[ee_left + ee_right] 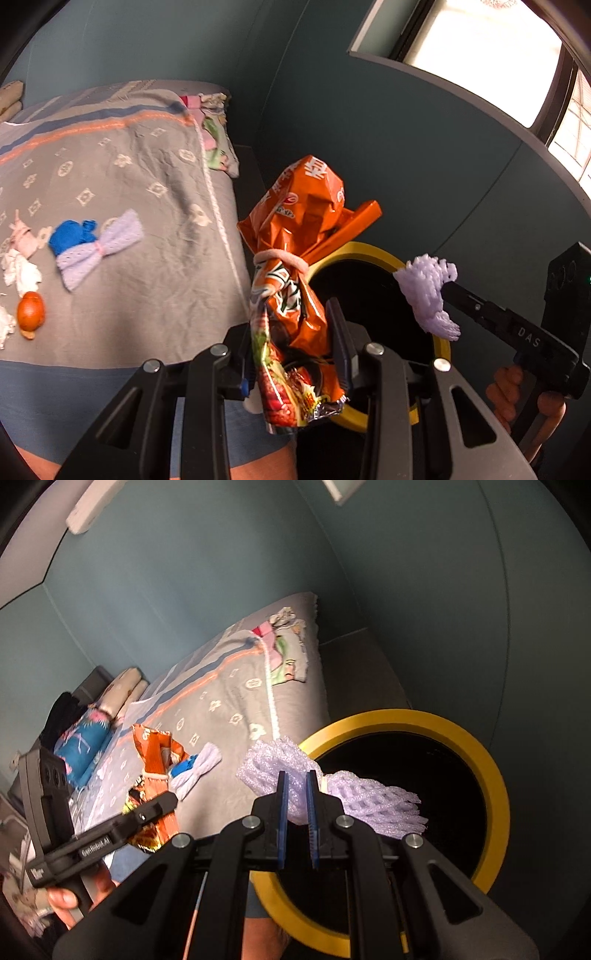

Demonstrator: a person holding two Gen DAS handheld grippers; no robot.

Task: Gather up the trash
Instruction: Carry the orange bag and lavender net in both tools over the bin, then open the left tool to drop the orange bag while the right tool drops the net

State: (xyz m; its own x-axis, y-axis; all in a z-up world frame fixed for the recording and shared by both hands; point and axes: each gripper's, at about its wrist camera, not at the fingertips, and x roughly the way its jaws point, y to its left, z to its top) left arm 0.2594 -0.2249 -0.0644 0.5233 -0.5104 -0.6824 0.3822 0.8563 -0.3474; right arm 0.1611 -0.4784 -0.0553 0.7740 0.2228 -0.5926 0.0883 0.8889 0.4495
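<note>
My left gripper (pixel 295 314) is shut on a crumpled orange snack bag (pixel 306 206) tied round the middle with a pink band. The bag sticks up past the fingertips, just left of a black bin with a yellow rim (pixel 369 251). My right gripper (pixel 297 779) is shut on a lilac foam net (pixel 369 797), which hangs over the bin's dark opening inside the yellow rim (pixel 491 775). The left wrist view shows the same net (pixel 430 291) above the bin's right side. From the right wrist, the left gripper (pixel 166 801) and its orange bag (pixel 155 753) are over the bed.
A bed with a grey patterned cover (pixel 147 295) fills the left. On it lie a blue and lilac foam bundle (pixel 92 243), an orange fruit (pixel 31 310) and white tissue (pixel 20 273). Folded cloth (pixel 214 133) sits at its far corner. Teal walls and a window (pixel 480 55) stand behind.
</note>
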